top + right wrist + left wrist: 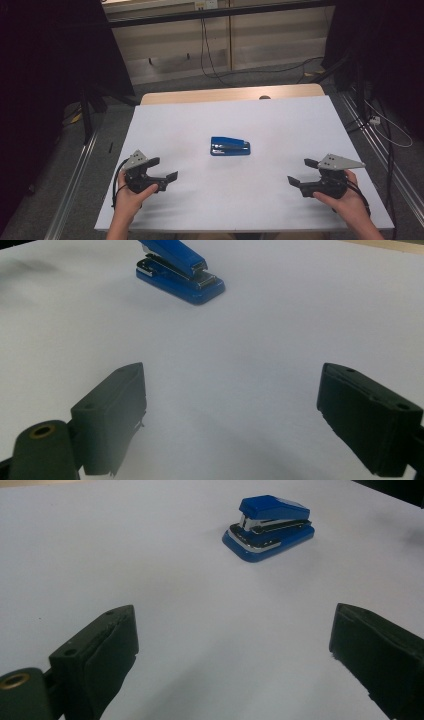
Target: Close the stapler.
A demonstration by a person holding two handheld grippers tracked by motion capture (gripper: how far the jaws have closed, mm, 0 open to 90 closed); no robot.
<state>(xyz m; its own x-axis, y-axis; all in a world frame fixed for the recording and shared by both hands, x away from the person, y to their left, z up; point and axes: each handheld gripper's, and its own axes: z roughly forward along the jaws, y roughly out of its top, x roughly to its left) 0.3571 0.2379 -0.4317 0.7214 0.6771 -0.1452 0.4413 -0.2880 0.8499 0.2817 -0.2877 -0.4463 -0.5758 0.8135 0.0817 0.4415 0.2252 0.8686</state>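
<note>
The stapler (229, 146) is blue with shiny silver metal inside. It is closed and sits flat on the white table (280, 125), near the middle. Its long side runs from 9 o'clock to 3 o'clock.

This looks like a lab or recording room set up for data capture. Black curtains (45, 60) hang at the left and right edges of the high view, closing in the work area. Metal rails (75, 175) run along the grey carpeted floor (165, 86) on both sides of the white surface (280, 125). Loose cables (210, 55) trail down a plain panelled wall (270, 40) at the top centre and across the floor at upper right
</note>
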